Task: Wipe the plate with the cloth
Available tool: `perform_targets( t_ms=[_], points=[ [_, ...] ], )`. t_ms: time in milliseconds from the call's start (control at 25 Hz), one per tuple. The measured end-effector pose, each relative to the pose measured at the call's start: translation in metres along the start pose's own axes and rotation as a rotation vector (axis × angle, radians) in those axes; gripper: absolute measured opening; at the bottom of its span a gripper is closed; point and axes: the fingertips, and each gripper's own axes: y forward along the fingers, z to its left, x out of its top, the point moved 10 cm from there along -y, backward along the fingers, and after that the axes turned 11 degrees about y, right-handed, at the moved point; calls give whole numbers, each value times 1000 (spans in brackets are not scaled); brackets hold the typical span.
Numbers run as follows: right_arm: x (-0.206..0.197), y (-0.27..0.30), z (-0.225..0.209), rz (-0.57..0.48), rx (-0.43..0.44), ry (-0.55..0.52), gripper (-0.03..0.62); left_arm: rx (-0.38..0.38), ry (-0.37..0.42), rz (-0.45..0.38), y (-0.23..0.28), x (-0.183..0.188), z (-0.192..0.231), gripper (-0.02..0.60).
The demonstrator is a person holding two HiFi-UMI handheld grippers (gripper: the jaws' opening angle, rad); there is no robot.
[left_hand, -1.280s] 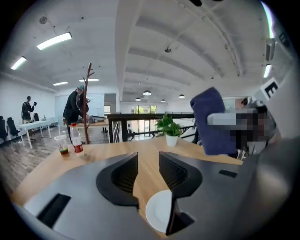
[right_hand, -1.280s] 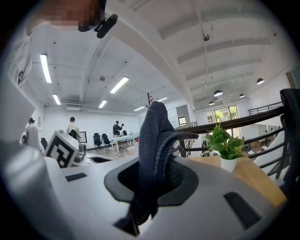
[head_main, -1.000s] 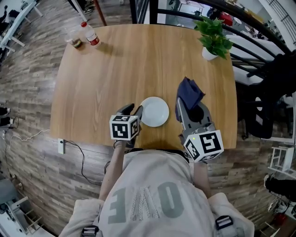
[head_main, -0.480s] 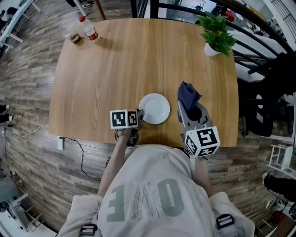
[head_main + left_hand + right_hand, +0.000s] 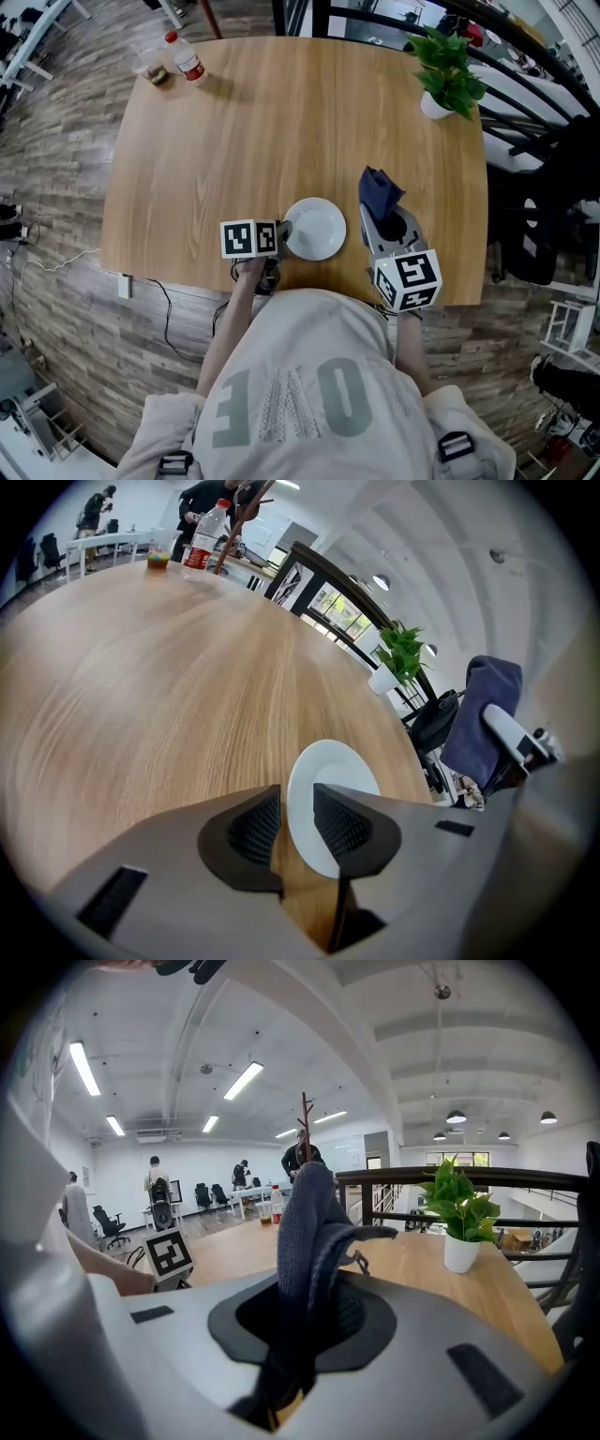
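Observation:
A small white plate (image 5: 316, 228) lies near the front edge of the round wooden table (image 5: 262, 131). My left gripper (image 5: 281, 234) is at the plate's left rim. In the left gripper view that rim (image 5: 328, 766) stands between the two dark pads, and the left gripper (image 5: 295, 817) is shut on it. To the right of the plate, my right gripper (image 5: 384, 221) is shut on a dark blue cloth (image 5: 378, 192). The cloth (image 5: 309, 1227) sticks up out of the right gripper (image 5: 305, 1312) in a bunched fold, apart from the plate.
A plastic bottle (image 5: 186, 58) and a small glass (image 5: 152, 71) stand at the table's far left. A potted plant (image 5: 448, 80) stands at the far right. A black railing and a dark chair (image 5: 539, 216) are beyond the right edge.
Both grippers have come down toward the table. The left gripper rolled and its jaws closed from wide open onto the plate's left rim. The right gripper still holds the cloth.

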Motion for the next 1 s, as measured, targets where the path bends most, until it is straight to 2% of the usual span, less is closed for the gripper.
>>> perform_targets(
  t_ms=[200, 440, 560, 760, 840, 1000],
  points=[
    [-1, 8, 4, 14, 25, -7, 60, -18, -42, 33, 1, -9, 9, 95],
    [-5, 11, 8, 28, 27, -21, 60, -5, -29, 43, 3, -9, 9, 94],
    [-8, 10, 7, 63, -10, -104, 60, -12, -43, 49, 4, -9, 9, 80],
    [-27, 14, 3, 176, -46, -228, 60, -72, -137, 34, 8, -11, 11, 57],
    [-35, 15, 1, 169, -44, -217, 60, -83, -141, 36, 10, -12, 11, 55],
    [-47, 20, -3, 165, -56, -183, 60, -96, -98, 27, 12, -9, 8, 49]
  ],
)
